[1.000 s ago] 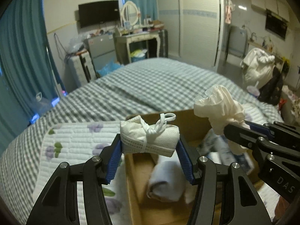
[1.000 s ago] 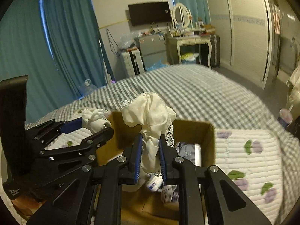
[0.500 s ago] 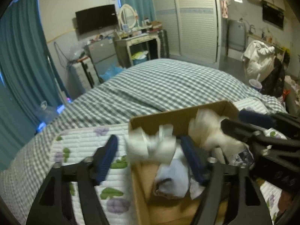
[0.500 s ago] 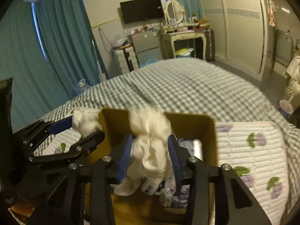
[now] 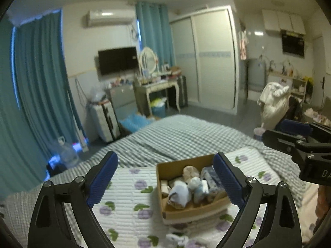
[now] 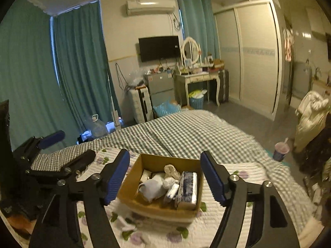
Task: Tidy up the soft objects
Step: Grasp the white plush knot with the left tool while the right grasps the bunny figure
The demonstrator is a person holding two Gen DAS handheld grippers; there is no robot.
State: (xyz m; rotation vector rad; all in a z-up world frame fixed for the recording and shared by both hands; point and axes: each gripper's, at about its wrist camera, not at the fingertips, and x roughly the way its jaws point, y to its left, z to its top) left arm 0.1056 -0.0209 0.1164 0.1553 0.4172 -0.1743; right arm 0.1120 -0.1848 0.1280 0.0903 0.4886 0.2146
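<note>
Both bundles held a second ago now lie in the box, and both tools have pulled up and back. Nearest the lens, the left gripper [image 5: 165, 180] and the right gripper [image 6: 165, 174] hang released, jaws spread wide and empty, above the open brown cardboard box [image 5: 187, 214] on the white quilted floral mat [image 5: 124, 196]. Inside sit roughly six rolled soft items, among them a pale grey rolled cloth bundle [image 5: 180, 192] and a blue-patterned folded pack [image 6: 187, 187]; exact count is hard to tell. One small white crumpled piece [image 5: 175, 238] lies on the mat in front of the box and looks the likely next pick: approach low, pinch its middle. Beyond stretches one grey checked bedspread [image 6: 186, 132].
</note>
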